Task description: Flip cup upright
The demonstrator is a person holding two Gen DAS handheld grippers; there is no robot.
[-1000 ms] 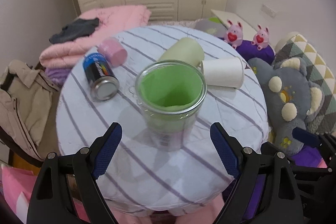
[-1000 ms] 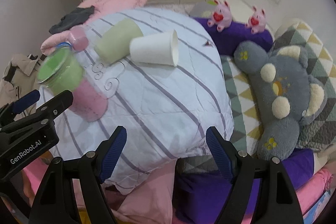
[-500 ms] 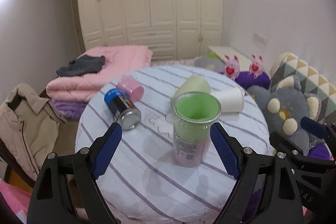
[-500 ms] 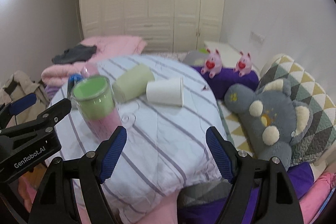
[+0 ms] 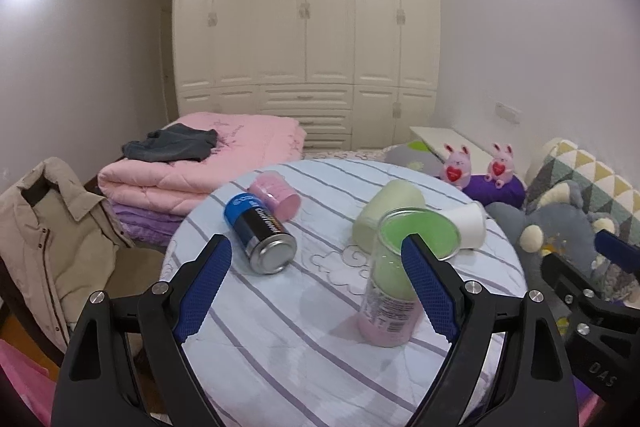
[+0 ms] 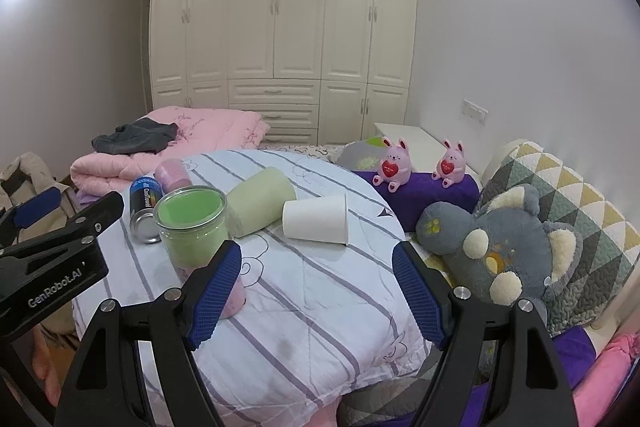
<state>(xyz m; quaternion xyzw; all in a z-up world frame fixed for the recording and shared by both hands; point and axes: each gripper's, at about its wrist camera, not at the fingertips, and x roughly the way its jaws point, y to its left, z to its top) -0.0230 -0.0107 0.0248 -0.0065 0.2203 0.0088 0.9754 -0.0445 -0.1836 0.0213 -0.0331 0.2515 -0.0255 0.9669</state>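
A clear cup with green and pink contents (image 5: 394, 279) stands upright on the striped round table (image 5: 304, 339); it also shows in the right wrist view (image 6: 196, 227). My left gripper (image 5: 316, 291) is open and empty, drawn back from the cup, whose right side sits behind my right finger. My right gripper (image 6: 316, 295) is open and empty near the table's front edge. A white paper cup (image 6: 316, 219), a pale green cup (image 6: 260, 201) and a pink cup (image 5: 276, 191) lie on their sides.
A blue and black can (image 5: 260, 231) lies on its side left of the upright cup. A folded pink quilt (image 5: 200, 159) is behind the table, a beige jacket (image 5: 44, 227) at left. A grey plush toy (image 6: 492, 247) and cushions lie at right.
Both grippers have pulled back and tilted up from the table. The clear cup stays upright on the table and now appears smaller and off to the right in the left view.
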